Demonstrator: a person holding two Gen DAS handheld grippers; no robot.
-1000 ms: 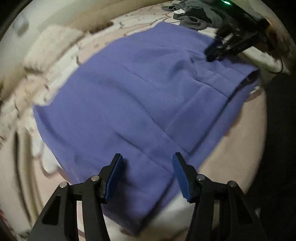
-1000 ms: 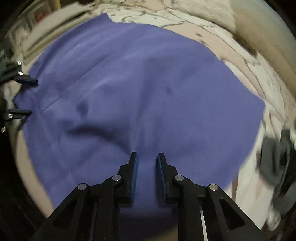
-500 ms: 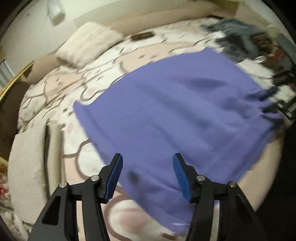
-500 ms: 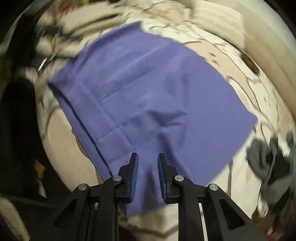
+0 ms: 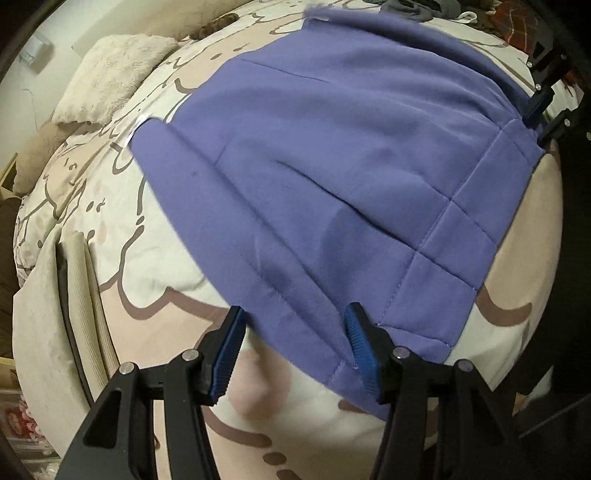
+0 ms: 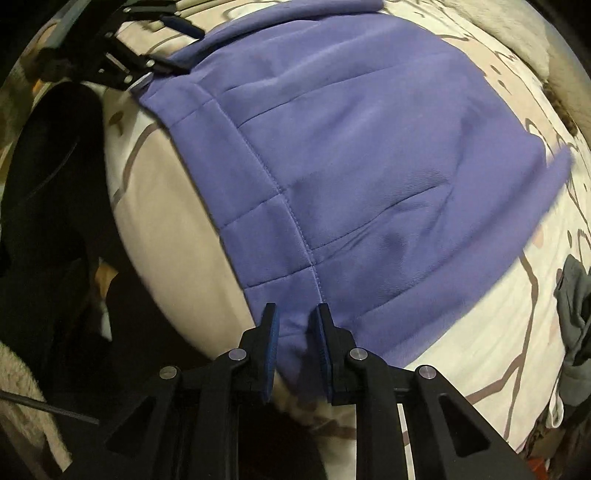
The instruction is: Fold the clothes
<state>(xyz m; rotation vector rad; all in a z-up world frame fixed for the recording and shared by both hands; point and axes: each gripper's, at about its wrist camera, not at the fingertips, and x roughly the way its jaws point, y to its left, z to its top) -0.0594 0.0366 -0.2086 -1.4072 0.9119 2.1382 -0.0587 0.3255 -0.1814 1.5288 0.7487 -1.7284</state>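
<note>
**Desk:** Where does the garment lie, and who has hold of it?

**Photographer:** A purple garment (image 5: 332, 155) lies spread flat across a bed (image 5: 110, 229) covered in a cream and beige cartoon-print cover, its stitched hem running along the near edge of the mattress. The right tongs (image 6: 293, 332) grip that hem at one corner, a fold of purple cloth bunched between the two narrow-set blue pads. The left tongs (image 5: 293, 332) stand wide apart at the opposite hem corner, cloth lying between the pads; whether a pad touches the fabric I cannot tell.

**Desk:** And the edges?

**Photographer:** The hem band is crossed by seam lines and sits just at the bed's rounded side, beyond which the view drops into dark. In the left wrist view the garment's left edge runs diagonally up the bed and ends at a corner that shows a sliver of white lining. The far edge lies near a heap of dark clothes (image 5: 417, 11).

**Desk:** What room is there around it?

**Photographer:** Bare bed cover shows left of the garment up to a fluffy cream pillow (image 5: 110, 74), and a folded cream blanket (image 5: 48, 321) lies along the bed's left side. In the right wrist view, open cover lies to the right, with a grey garment (image 6: 574, 317) well apart at the frame's edge
</note>
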